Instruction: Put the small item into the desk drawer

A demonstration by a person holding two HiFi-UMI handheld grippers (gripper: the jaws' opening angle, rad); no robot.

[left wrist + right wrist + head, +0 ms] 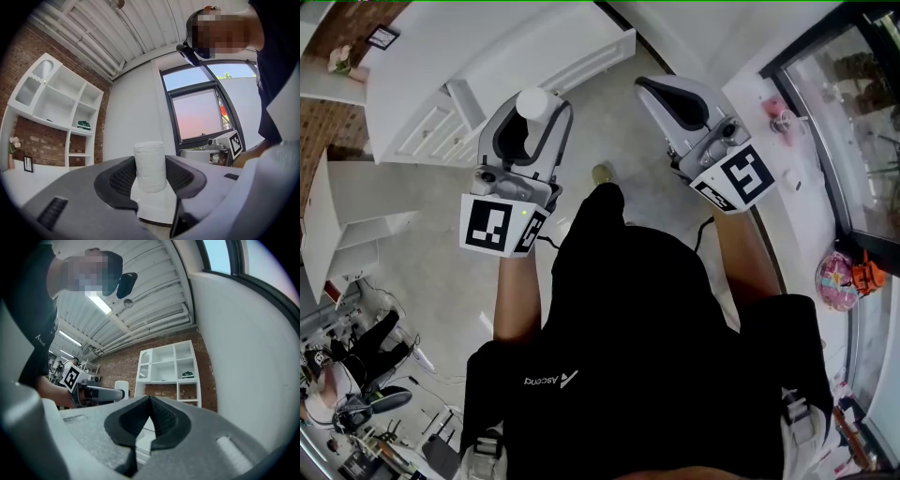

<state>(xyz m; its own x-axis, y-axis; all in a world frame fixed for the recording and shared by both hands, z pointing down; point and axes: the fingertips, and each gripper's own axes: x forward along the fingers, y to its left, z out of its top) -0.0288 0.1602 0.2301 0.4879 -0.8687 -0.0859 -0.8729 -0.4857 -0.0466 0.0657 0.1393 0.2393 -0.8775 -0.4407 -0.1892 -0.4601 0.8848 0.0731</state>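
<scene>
A small white cylinder, like a little paper roll (150,165), stands upright between the jaws of my left gripper (150,174), which is shut on it. From the head view the roll (533,101) shows as a white round top at the left gripper (528,112) tip. My right gripper (661,89) is held at the same height to the right, its jaws meeting with nothing between them (149,414). The right gripper view also shows the left gripper with the roll (121,387). A white desk with a panelled drawer front (441,127) lies ahead on the left.
A white shelf unit (56,101) stands against a brick wall. A large dark-framed window (199,110) and a white sill with pink items (839,281) run along the right. A person's black shirt (628,356) fills the lower head view. Cables and gear (356,394) clutter the floor at lower left.
</scene>
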